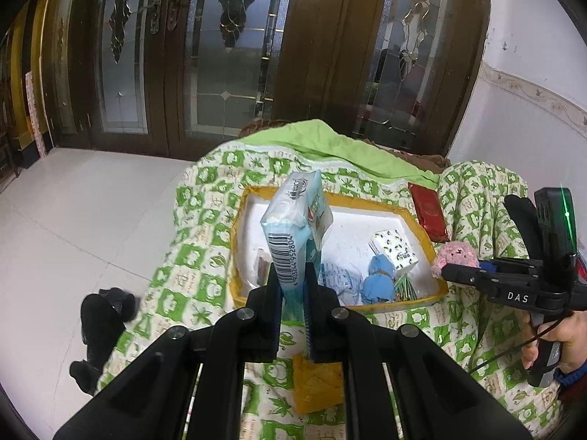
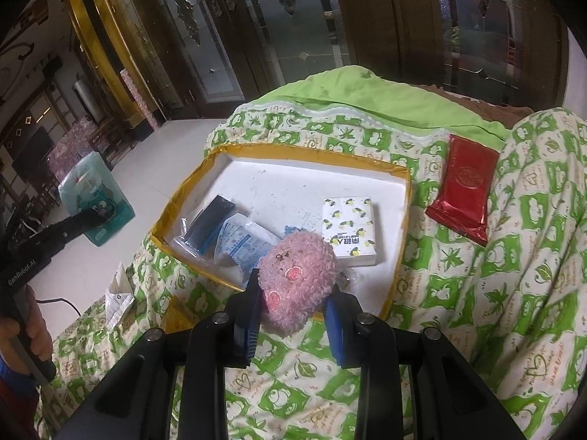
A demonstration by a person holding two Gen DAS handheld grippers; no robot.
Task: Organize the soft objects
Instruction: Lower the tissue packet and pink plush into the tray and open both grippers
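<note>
My left gripper [image 1: 293, 278] is shut on a light blue tissue pack [image 1: 293, 220] and holds it upright above the near left edge of the yellow-rimmed white tray [image 1: 367, 205]; the pack also shows in the right wrist view [image 2: 97, 198]. My right gripper [image 2: 293, 315] is shut on a pink fluffy plush toy [image 2: 299, 278], held over the tray's near rim [image 2: 400, 256]; the toy also shows in the left wrist view [image 1: 456, 255]. In the tray lie a white lemon-print tissue pack [image 2: 350, 231], clear plastic packets [image 2: 242, 242] and blue yarn balls [image 1: 379, 278].
The tray rests on a green patterned quilt [image 2: 477, 293]. A red packet [image 2: 464, 187] lies on the quilt right of the tray. A yellow snack bag [image 1: 315, 385] and a white wrapper [image 2: 117, 300] lie near the front. Black shoes [image 1: 102, 315] sit on the floor at left.
</note>
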